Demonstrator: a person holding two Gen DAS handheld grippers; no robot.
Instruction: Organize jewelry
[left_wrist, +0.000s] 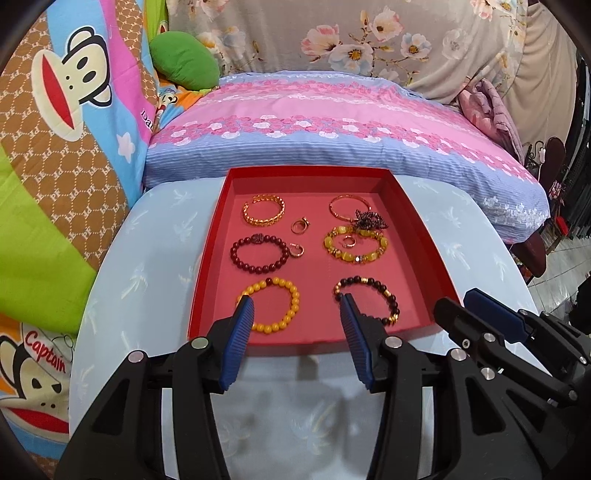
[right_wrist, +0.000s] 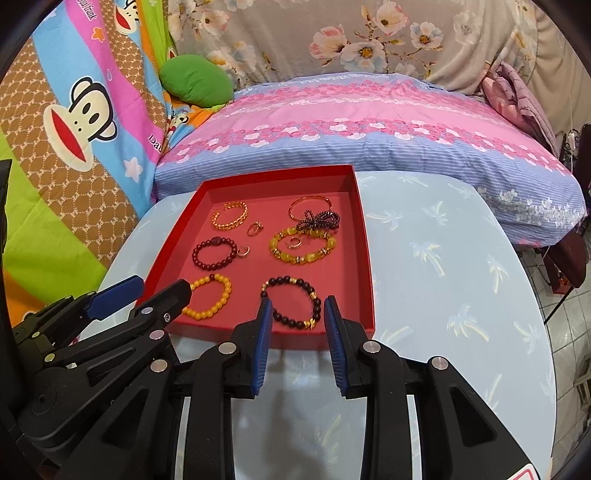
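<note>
A red tray (left_wrist: 424, 236) (right_wrist: 364, 258) on the pale blue table holds several bracelets and rings. A yellow bead bracelet (left_wrist: 286, 310) (right_wrist: 212, 299) and a dark bead bracelet (left_wrist: 384, 291) (right_wrist: 295, 302) lie at its front. Behind are a maroon bead bracelet (left_wrist: 258, 253), a yellow-green stone bracelet (left_wrist: 356, 245), two gold bangles (left_wrist: 263, 210) (left_wrist: 349, 206), a dark beaded string (left_wrist: 369, 218) and small rings (left_wrist: 300, 226). My left gripper (left_wrist: 297, 306) is open and empty above the tray's front edge. My right gripper (right_wrist: 298, 308) is open and empty above the dark bracelet.
The round pale blue table (right_wrist: 443, 266) has bare surface right of the tray. A bed with a pink and blue cover (left_wrist: 332, 122) stands right behind it. A cartoon quilt (left_wrist: 55, 166) and green cushion (left_wrist: 184, 62) are at the left.
</note>
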